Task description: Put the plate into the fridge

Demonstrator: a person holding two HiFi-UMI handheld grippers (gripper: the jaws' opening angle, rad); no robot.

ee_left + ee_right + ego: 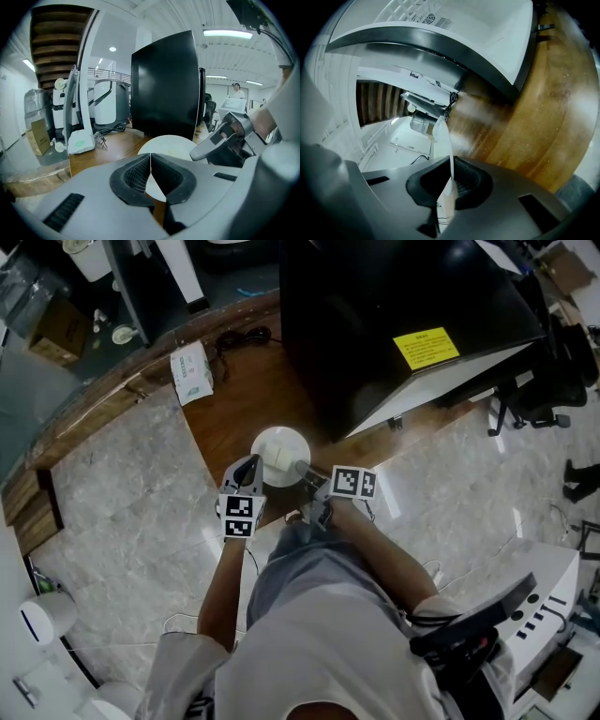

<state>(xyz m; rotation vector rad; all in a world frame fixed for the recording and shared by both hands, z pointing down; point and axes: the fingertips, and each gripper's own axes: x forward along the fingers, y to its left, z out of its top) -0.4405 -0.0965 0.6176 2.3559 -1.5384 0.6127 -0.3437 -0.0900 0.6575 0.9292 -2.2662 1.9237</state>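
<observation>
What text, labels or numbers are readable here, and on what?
No text is legible in any view.
Yellow label on the black fridge: print too small to read.
White box: green print, blurred.
Cardboard box: print too small.
Marker cubes: square patterns only, no words.

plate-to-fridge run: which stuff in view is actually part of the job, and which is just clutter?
Job:
- plate
- right gripper, shut on the plate's rim
- left gripper, jaws together, at the plate's other side
- black fridge

Lying about:
- white tissue pack
- black cable
- cardboard box
</observation>
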